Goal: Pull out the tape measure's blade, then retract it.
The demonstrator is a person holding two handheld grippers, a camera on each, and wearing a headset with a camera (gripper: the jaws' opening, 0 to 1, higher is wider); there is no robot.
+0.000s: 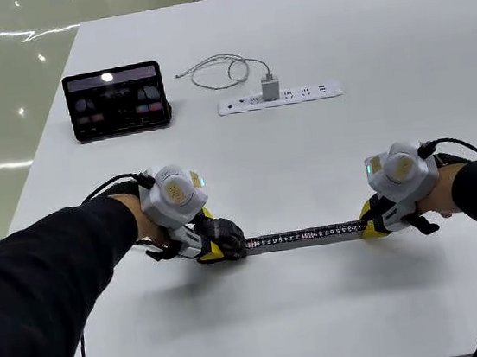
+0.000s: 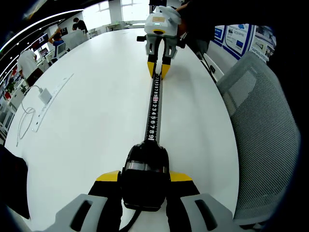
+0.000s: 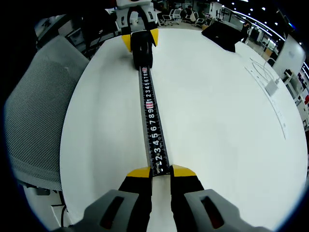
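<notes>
Table (image 1: 334, 36), white and broad, under everything. Mesh chair (image 2: 263, 121), grey, just beside the table's near edge, caught in both gripper views. Tablet (image 1: 116, 100), dark with a lit screen, lying toward the far left of the table. Power strip (image 1: 279, 97), white, to the right of the tablet and well apart from the work, with a looped white cable (image 1: 216, 70) behind it.

Left gripper (image 2: 145, 176), yellow-tipped, jaws clamped on either side of the tape measure case (image 2: 145, 164). Case black, near the front edge of the table. Right gripper (image 3: 161, 172), well apart from the left one, jaws pinched together on the free end of the blade (image 3: 153, 125).

Blade drawn out of the case and stretched straight between the two grippers, low over the table. Dark with white numerals, one mark in red partway along. Whether touching the surface, cannot tell. In the head view, case at the left, blade end at the right.

Charger (image 1: 270, 87), small and white, plugged into the power strip.
</notes>
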